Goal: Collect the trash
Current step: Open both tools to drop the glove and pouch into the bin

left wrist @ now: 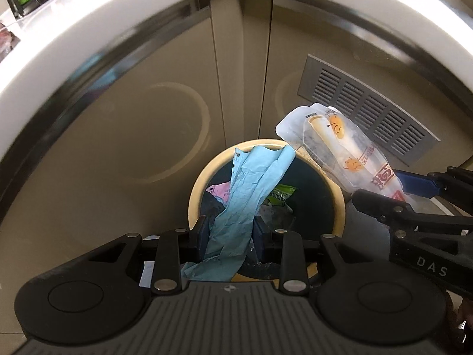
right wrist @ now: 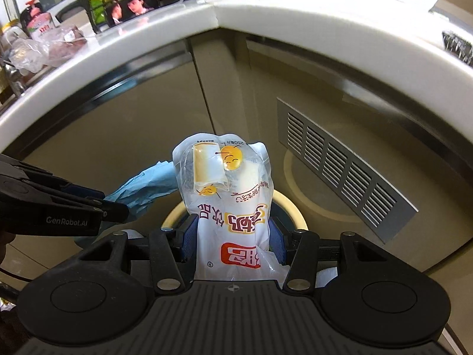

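The left gripper [left wrist: 229, 233] is clamping a blue paper [left wrist: 251, 186] directly over the bin [left wrist: 193, 195]; the right gripper [right wrist: 233, 236] is holding a milk pouch [right wrist: 233, 207] beside it.

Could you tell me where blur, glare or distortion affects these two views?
Left wrist view: fisheye bends the counter edge into an arch, its left side smeared; bin and blue paper sharp. Right wrist view: same bending, glare on the pouch, vent sharp.
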`<state>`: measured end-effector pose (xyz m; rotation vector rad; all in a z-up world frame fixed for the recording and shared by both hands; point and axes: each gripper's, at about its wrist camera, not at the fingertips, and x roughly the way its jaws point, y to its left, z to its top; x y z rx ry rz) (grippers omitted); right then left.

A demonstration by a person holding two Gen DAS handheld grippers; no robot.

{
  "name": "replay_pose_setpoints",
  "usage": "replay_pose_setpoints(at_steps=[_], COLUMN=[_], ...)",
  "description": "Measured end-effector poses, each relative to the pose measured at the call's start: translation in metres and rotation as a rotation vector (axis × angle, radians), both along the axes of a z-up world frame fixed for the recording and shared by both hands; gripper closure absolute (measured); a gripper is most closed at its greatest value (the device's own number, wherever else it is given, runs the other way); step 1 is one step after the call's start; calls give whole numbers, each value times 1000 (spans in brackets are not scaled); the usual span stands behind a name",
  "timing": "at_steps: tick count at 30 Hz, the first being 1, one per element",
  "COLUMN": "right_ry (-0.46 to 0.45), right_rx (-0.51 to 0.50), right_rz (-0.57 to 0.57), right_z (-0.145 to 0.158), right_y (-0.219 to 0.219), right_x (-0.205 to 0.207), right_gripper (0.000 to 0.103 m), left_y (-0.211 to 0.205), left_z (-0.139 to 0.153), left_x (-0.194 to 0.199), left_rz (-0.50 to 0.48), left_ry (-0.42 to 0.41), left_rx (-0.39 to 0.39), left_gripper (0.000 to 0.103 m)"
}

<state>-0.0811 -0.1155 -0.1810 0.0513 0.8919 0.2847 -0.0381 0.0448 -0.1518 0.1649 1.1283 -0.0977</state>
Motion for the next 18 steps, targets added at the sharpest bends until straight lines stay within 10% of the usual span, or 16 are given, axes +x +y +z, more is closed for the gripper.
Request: replay_pose_setpoints(at_steps=[18], right_ry=[141], right_rx=[-57], right_rz=[-34], right_z=[-52], right_y=[23], right_x=[48], right_gripper=[50], left_y=[-6], left_z=[-60], left_x=[42], left_rz=[24], left_ry=[134], left_rx=[-3], left_gripper=[68])
